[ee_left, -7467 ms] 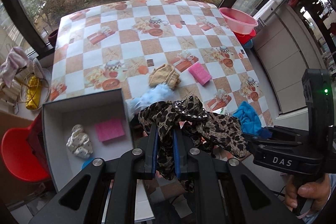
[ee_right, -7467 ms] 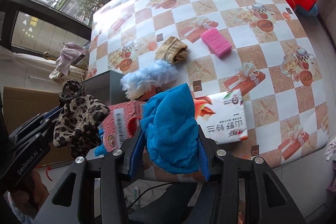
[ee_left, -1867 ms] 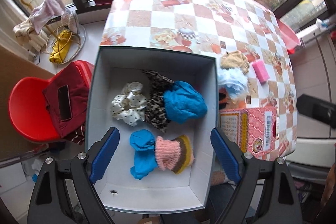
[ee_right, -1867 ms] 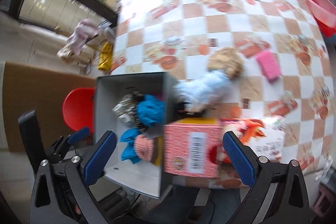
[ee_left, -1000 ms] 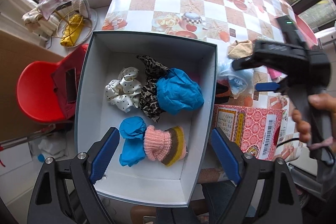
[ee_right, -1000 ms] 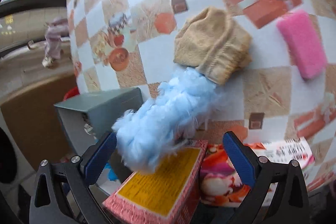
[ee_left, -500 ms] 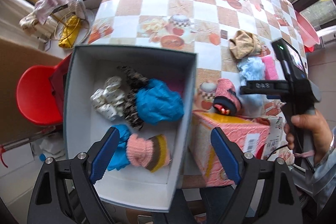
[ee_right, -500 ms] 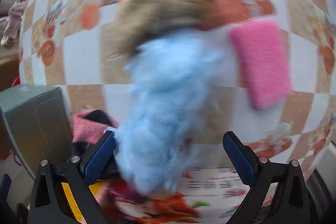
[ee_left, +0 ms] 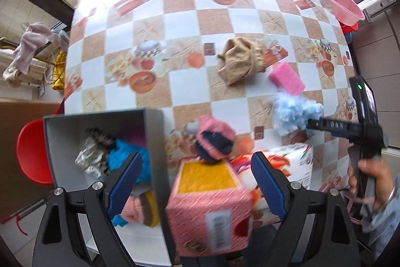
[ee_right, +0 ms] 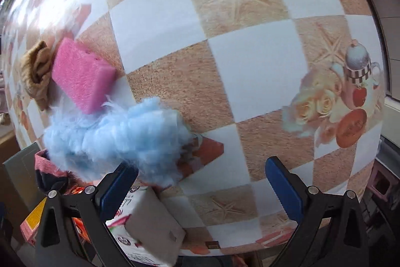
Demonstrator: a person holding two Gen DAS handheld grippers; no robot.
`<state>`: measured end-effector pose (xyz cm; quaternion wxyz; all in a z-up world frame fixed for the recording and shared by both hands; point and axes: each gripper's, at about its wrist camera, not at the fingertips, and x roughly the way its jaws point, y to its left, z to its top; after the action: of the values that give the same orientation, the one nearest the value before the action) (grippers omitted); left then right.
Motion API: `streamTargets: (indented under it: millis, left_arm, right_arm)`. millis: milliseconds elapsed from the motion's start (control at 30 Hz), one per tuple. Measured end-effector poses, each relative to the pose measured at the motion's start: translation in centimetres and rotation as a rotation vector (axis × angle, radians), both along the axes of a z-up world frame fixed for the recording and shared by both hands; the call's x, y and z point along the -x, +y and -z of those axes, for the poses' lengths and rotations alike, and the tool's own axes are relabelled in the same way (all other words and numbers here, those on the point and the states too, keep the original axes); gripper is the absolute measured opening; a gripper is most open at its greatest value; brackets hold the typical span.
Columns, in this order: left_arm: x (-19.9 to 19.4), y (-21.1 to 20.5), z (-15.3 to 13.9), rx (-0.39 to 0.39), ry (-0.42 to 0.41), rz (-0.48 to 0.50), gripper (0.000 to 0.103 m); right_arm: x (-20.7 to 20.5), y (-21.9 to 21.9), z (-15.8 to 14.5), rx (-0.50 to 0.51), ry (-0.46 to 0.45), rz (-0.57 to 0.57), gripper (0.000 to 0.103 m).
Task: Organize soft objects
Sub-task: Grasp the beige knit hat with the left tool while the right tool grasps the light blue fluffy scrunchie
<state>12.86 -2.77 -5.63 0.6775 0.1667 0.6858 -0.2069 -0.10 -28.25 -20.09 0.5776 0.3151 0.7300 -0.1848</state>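
Both tongs have slid rightward off the grey box (ee_left: 105,121), left tongs (ee_left: 195,182) and right tongs (ee_right: 202,184) spread wide, empty

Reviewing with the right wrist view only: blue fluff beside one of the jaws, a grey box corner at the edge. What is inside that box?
Observer: The left wrist view looks into the grey box: a bright blue cloth lies beside a leopard-print piece.
Operator: Anything else in there?
Observer: A pink and mustard knit piece lies nearer the camera.
Operator: Is the left gripper carrying something?
Observer: No. The left gripper has its jaws wide apart and empty, above a pink carton.
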Motion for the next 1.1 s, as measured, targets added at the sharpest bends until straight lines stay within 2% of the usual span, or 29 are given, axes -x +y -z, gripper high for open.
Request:
streamTargets:
  millis: [67,167,300,367,500,600,767,933,1033,1100]
  left_arm:
    - [-0.6,-1.1,0.1,0.016,0.02,-0.017,0.091]
    - [-1.9,-2.9,0.9,0.048,0.056,-0.07,0.091]
    - [-4.0,-5.3,2.7,0.081,0.107,-0.158,0.091]
    - [-5.0,-6.6,4.0,0.096,0.125,-0.196,0.091]
    - [-6.5,-8.9,6.7,0.077,0.106,-0.23,0.091]
    - [-7.4,-10.2,8.9,0.06,0.079,-0.235,0.091]
    - [-8.1,-11.4,12.3,0.018,0.082,-0.234,0.091]
    - [-8.3,-11.4,14.6,-0.007,0.114,-0.251,0.091]
    - [-8.5,-11.2,15.3,-0.027,0.12,-0.268,0.102]
    - [-8.6,-11.0,15.5,-0.03,0.121,-0.272,0.103]
  right_arm:
    - [0.5,-0.1,-0.8,0.0,-0.052,-0.015,0.102]
    - [-0.2,1.6,-2.9,0.01,-0.166,-0.107,0.102]
    - [-2.8,4.6,-5.2,0.043,-0.288,-0.328,0.102]
    - [-3.9,5.9,-5.2,0.041,-0.315,-0.41,0.102]
    - [-6.2,6.6,-3.1,0.043,-0.28,-0.568,0.102]
    - [-7.4,8.5,-1.4,0.038,-0.259,-0.631,0.102]
    - [-7.9,9.7,0.6,0.059,-0.232,-0.674,0.102]
    - [-8.0,11.0,1.2,0.096,-0.235,-0.711,0.102]
    - [-7.4,12.3,0.7,0.142,-0.22,-0.73,0.095]
    - [-6.8,13.1,0.6,0.174,-0.216,-0.727,0.081]
